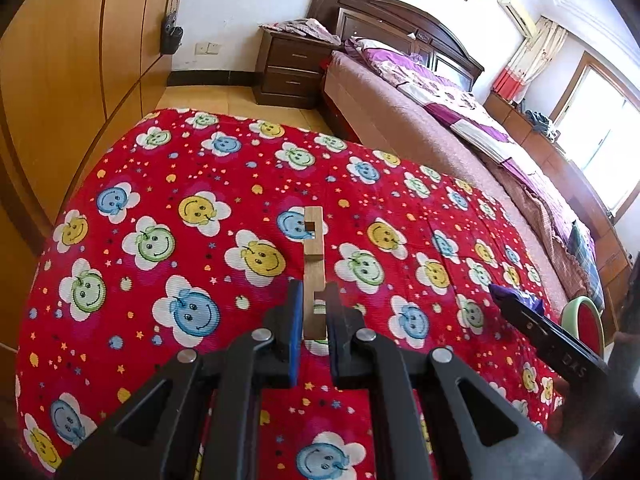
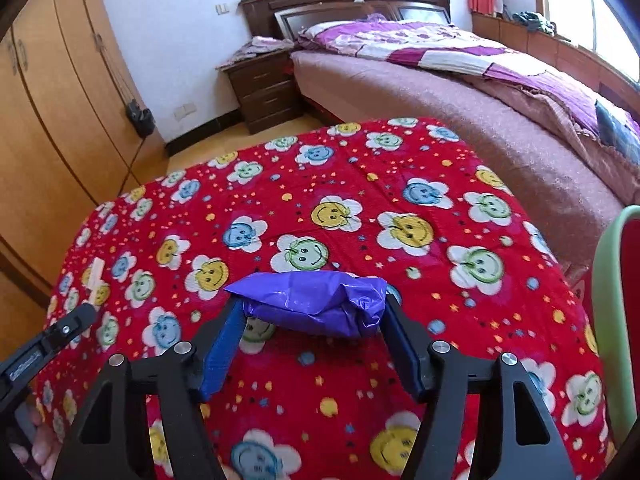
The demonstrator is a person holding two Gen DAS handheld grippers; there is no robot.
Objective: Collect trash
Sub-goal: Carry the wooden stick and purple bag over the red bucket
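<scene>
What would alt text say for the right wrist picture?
The right gripper clamps a crumpled purple plastic wrapper above a red smiley-flower tablecloth. The left gripper shows at far left holding a pale wooden piece; a bed lies behind.

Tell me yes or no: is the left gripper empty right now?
No. The left gripper has its jaws closed on a notched wooden piece that sticks up above the red smiley-flower cloth.

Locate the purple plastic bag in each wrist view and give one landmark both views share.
Left wrist: the purple plastic bag sits far right, at the tip of the right tongs.
Right wrist: the bag is at centre, clamped between those tongs.
Shared landmark: the dark wooden nightstand beside the bed.
</scene>
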